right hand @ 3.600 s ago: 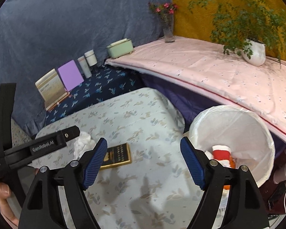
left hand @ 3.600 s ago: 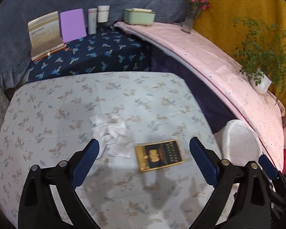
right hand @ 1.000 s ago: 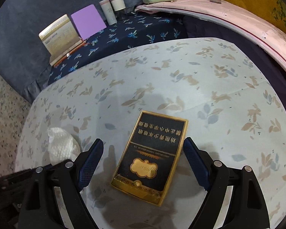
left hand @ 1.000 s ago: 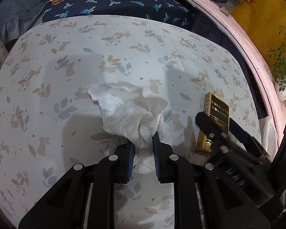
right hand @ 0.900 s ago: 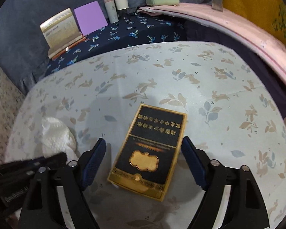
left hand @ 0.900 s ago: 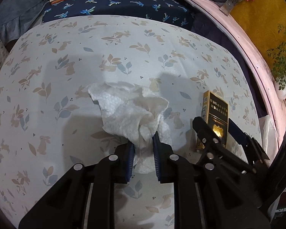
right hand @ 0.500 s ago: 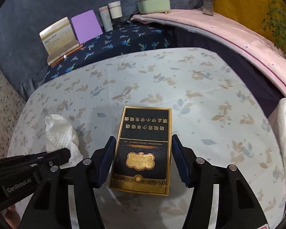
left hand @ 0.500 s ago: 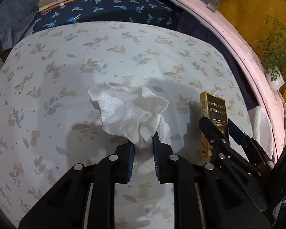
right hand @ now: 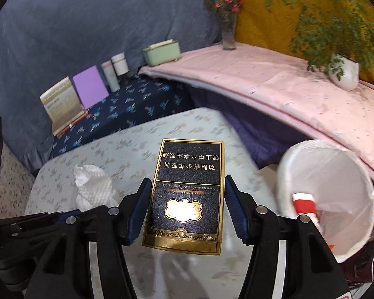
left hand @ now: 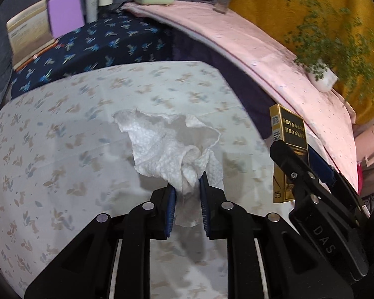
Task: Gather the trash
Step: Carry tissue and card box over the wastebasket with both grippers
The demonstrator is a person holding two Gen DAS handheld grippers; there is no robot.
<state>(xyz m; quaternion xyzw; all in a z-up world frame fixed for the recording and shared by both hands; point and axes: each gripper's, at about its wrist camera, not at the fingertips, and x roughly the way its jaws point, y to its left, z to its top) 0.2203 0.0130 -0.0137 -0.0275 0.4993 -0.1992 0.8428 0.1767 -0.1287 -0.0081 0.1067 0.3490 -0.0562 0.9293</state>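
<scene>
My left gripper (left hand: 187,194) is shut on a crumpled white paper towel (left hand: 172,147) and holds it above the leaf-print table (left hand: 49,149). My right gripper (right hand: 188,206) is shut on a black and gold cigarette pack (right hand: 187,194), lifted off the table. The pack also shows in the left wrist view (left hand: 288,144), in the right gripper at the right. The towel shows in the right wrist view (right hand: 93,186) at the left. A white-lined trash bin (right hand: 331,194) with red and white trash inside stands to the right of the table.
A dark blue cloth surface (left hand: 99,42) behind the table carries books (right hand: 62,104), a purple card and white jars. A pink-covered ledge (right hand: 274,79) holds a green box (right hand: 162,52), a flower vase (right hand: 228,32) and a potted plant (right hand: 341,72).
Both grippers have risen from the table with their loads. The right gripper closed on the pack about half a second ago and lifted it; the bin has come into its view.
</scene>
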